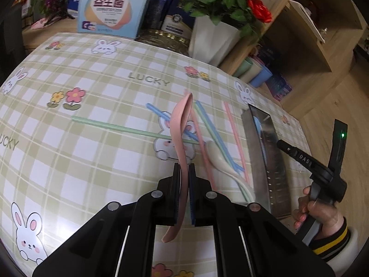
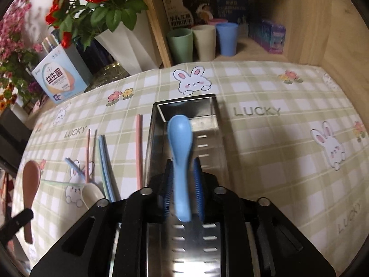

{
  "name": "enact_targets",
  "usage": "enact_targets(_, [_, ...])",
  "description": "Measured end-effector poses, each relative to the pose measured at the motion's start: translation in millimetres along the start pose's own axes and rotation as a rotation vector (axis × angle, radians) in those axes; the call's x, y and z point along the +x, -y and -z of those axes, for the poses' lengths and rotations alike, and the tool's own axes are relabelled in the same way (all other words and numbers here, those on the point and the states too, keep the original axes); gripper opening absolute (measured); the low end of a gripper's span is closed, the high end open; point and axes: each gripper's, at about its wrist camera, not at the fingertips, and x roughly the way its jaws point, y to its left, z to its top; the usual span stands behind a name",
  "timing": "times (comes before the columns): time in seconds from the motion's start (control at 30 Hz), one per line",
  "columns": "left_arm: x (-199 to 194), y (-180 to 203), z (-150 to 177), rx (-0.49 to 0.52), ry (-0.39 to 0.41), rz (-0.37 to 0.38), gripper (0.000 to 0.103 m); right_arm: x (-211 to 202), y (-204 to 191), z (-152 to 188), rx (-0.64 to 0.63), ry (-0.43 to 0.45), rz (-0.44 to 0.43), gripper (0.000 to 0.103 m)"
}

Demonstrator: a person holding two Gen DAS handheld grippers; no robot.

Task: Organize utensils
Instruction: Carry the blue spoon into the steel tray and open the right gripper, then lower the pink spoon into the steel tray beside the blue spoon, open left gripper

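Observation:
My left gripper (image 1: 184, 168) is shut on a pink spoon (image 1: 180, 124) and holds it above the checked tablecloth, bowl pointing away. My right gripper (image 2: 182, 164) is shut on a blue spoon (image 2: 180, 138) and holds it over the open steel utensil tray (image 2: 159, 108). The tray also shows in the left wrist view (image 1: 253, 143). A cream spoon (image 1: 219, 154) lies on the cloth beside the tray, among several coloured chopsticks: green (image 1: 115, 125), blue (image 1: 161, 114) and pink (image 1: 233, 124). The pink spoon (image 2: 31, 184) and cream spoon (image 2: 92, 195) also show at the left of the right wrist view.
A white vase of red flowers (image 1: 214, 39), a light blue box (image 1: 110, 7) and a glass dish (image 1: 161, 39) stand at the table's far edge. Green, cream and blue cups (image 2: 204, 41) sit in a wooden shelf (image 2: 299, 23) behind the table.

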Motion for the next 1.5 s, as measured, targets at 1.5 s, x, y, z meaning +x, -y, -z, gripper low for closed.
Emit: enact_targets(1.5, [171, 162, -57, -0.313, -0.347, 0.115, 0.007, -4, 108, 3, 0.170, 0.005, -0.043, 0.086])
